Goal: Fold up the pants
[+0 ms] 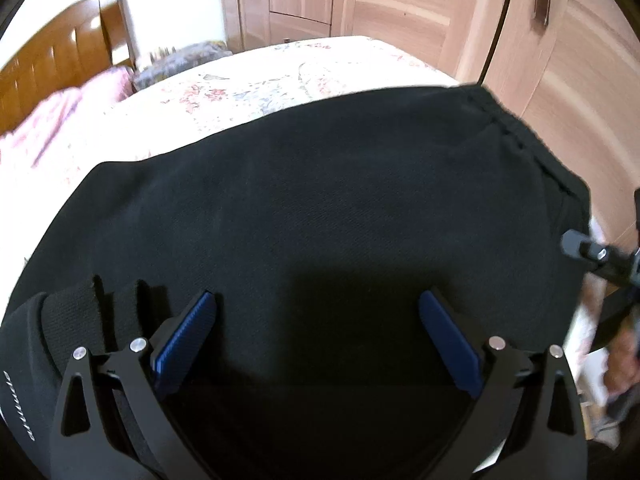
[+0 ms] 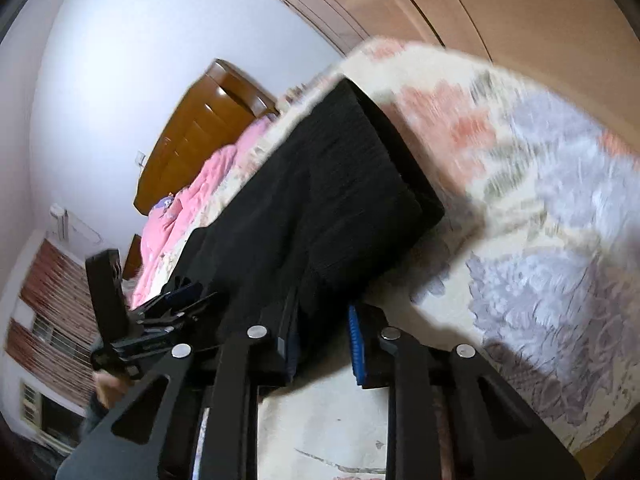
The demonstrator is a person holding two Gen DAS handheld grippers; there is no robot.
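Observation:
Black pants [image 1: 320, 200] lie folded on the floral bed sheet [image 1: 248, 88]. My left gripper [image 1: 318, 304] is open, its blue pads spread wide just above the near part of the cloth, beside the ribbed cuffs [image 1: 80, 320] at the lower left. In the right wrist view the pants [image 2: 328, 184] show as a thick folded stack with a ribbed band. My right gripper [image 2: 320, 336] has its jaws apart around the near edge of that stack, a gap showing beside the right pad [image 2: 356, 344]. The right gripper also shows at the edge of the left wrist view [image 1: 592, 252].
A wooden headboard [image 1: 60, 52] and pink bedding [image 1: 52, 116] lie at the bed's far left. Wooden wardrobe doors [image 1: 400, 0] stand behind the bed. The left gripper and a hand show in the right wrist view [image 2: 120, 320]. A window with brick wall [image 2: 44, 320] is at left.

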